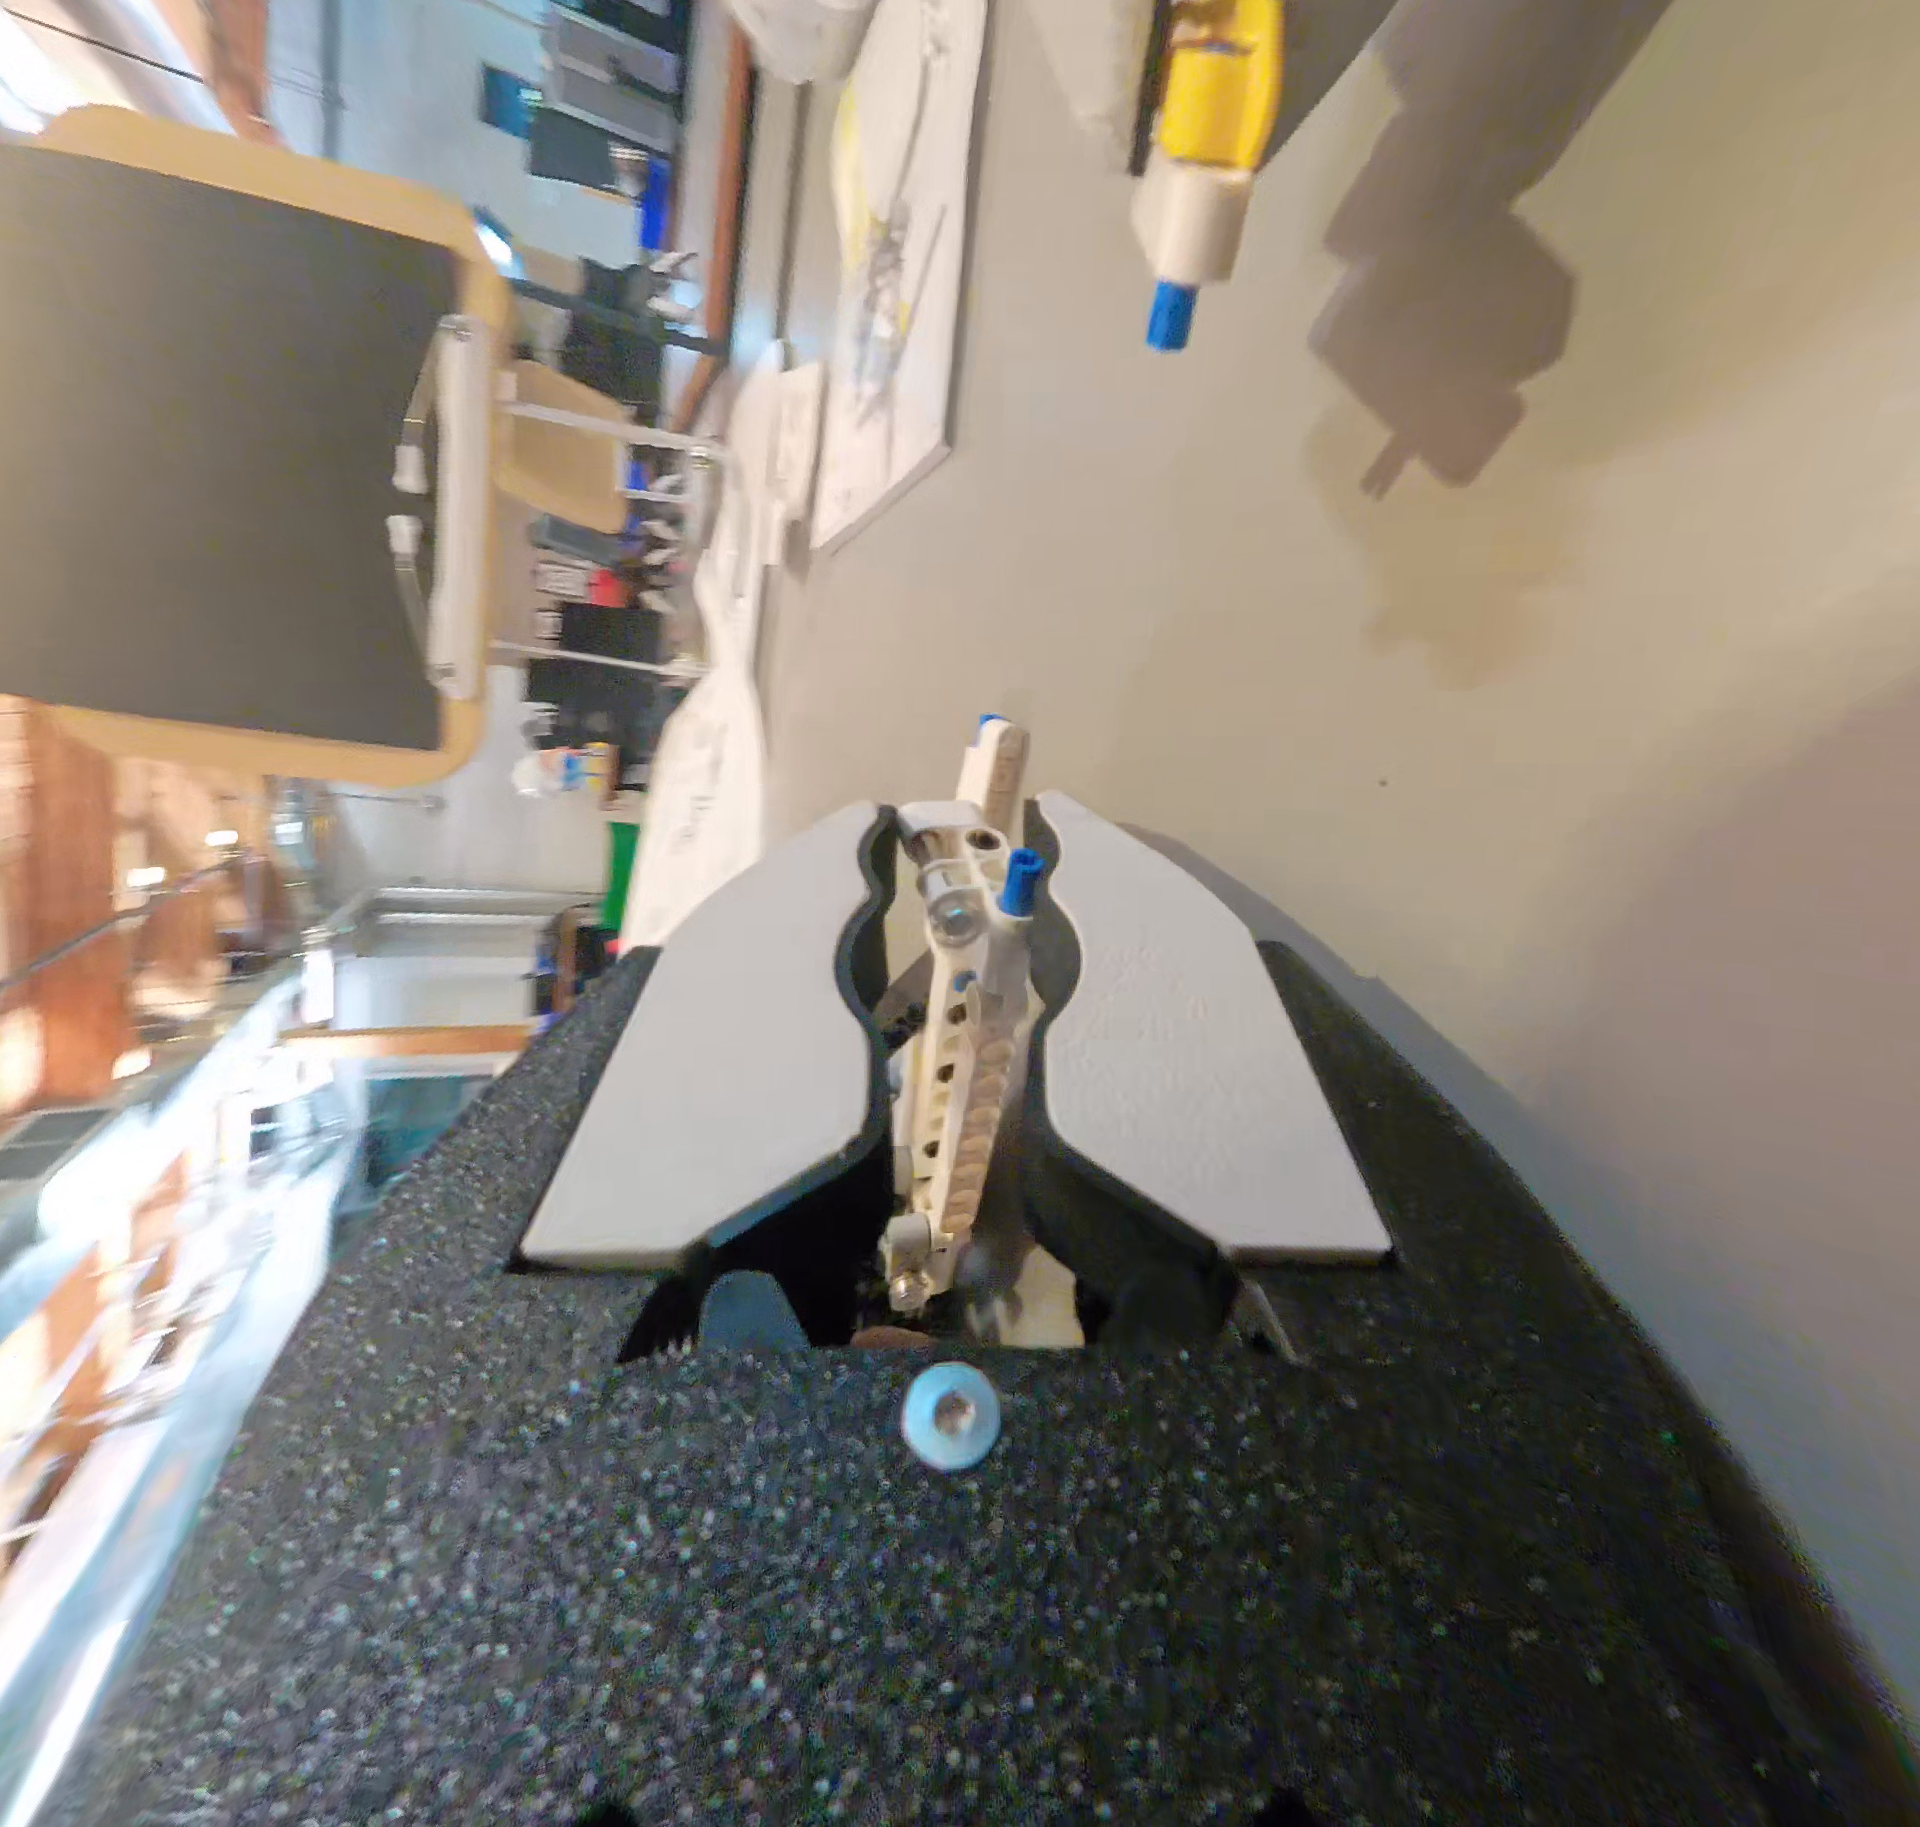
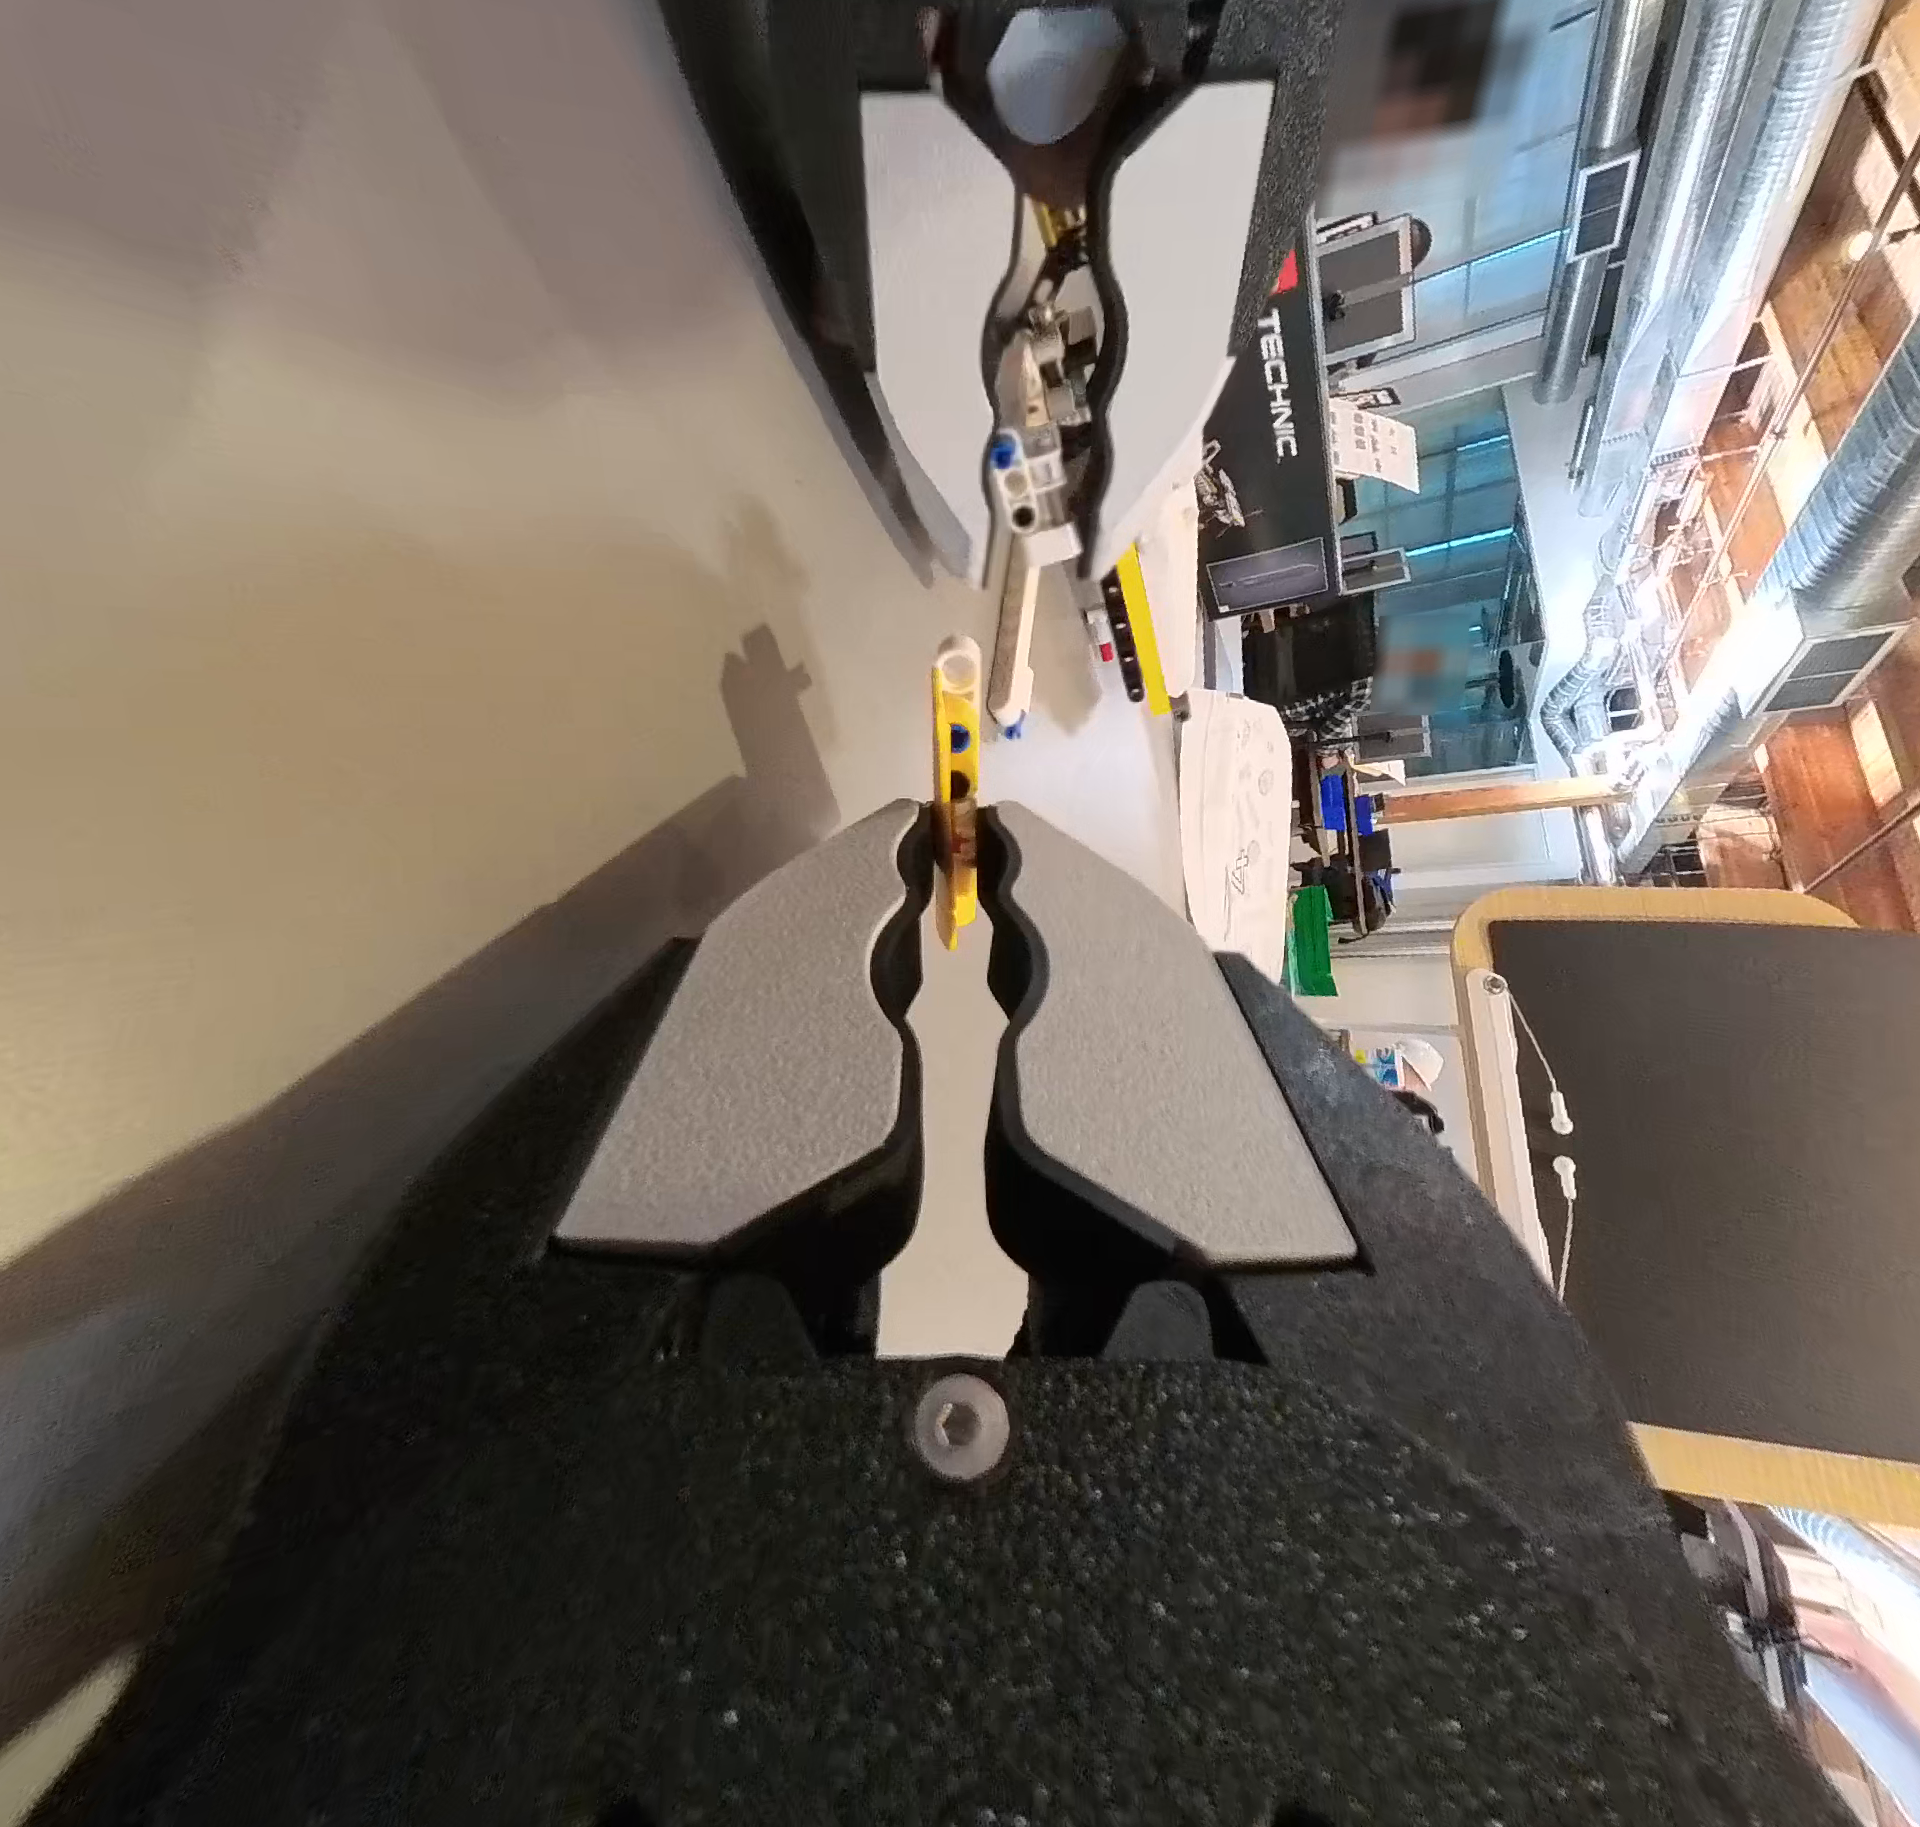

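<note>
Left wrist view: rolled sideways, close behind its own jaws, looking along the pale surface [image 1: 1299,551] toward a chair [image 1: 208,447].
Right wrist view: also rolled sideways, facing the left gripper [image 2: 1049,541] head-on at close range.
Shared: the surface, the chair [image 2: 1704,1206], the paper sheets [image 2: 1236,811], and the right gripper's yellow piece [image 1: 1216,84].

White lettering runs along one side of a black box [image 2: 1273,395] standing on the table in the right wrist view; the wording is not reproduced here. The paper sheets [image 2: 1236,821] near it carry line drawings with marks too small to read. A small carton [image 1: 577,769] in the left wrist view is blurred beyond reading.
</note>
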The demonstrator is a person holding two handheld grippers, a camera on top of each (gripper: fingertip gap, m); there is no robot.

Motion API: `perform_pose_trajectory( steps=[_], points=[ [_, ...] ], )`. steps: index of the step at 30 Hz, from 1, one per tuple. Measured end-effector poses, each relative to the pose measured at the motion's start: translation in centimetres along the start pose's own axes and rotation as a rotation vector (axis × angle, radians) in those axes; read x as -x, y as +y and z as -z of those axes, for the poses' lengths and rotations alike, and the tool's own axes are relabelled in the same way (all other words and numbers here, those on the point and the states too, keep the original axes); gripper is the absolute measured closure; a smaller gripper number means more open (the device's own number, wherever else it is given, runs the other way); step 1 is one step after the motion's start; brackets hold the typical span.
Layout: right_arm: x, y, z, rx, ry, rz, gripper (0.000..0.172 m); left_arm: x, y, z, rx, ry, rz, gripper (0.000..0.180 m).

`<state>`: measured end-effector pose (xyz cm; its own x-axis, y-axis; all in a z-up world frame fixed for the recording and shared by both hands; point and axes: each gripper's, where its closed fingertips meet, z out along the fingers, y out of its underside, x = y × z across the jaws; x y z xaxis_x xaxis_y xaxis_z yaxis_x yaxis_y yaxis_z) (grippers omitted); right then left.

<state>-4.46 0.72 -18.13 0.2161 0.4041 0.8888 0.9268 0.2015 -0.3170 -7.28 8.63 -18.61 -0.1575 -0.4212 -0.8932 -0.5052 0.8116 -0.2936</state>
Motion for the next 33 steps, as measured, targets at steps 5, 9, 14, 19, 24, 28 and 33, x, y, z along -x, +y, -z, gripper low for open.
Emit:
perform_pose_trajectory(
  steps=[5,9,14,19,24,28,33],
  points=[
    [-0.3,0.6,-0.6,0.022,0.007,0.02,0.165,-0.8,0.0,0.0,0.026,0.195,0.061,0.137],
    [-0.5,0.7,-0.7,0.031,0.023,0.042,0.164,-0.8,-0.7,0.6,-0.001,0.313,0.156,0.112],
    [-0.5,0.8,-0.6,0.035,0.027,0.049,0.164,-0.4,-2.3,1.9,-0.08,0.354,0.225,0.105],
    [-0.6,0.7,-0.5,0.019,0.014,0.01,0.164,-0.5,-6.3,1.5,-0.219,0.242,0.082,0.123],
    [-0.8,0.9,-0.1,0.017,0.005,-0.045,0.164,-2.6,-7.9,-0.6,-0.234,0.139,-0.185,0.133],
    [-0.5,1.0,0.0,0.025,-0.017,-0.065,0.164,-1.9,-8.9,-1.1,-0.273,0.019,-0.225,0.166],
    [-0.5,0.6,0.5,-0.013,-0.014,-0.055,0.164,-1.9,-9.2,-0.9,-0.349,-0.008,-0.185,0.17]
  ],
)
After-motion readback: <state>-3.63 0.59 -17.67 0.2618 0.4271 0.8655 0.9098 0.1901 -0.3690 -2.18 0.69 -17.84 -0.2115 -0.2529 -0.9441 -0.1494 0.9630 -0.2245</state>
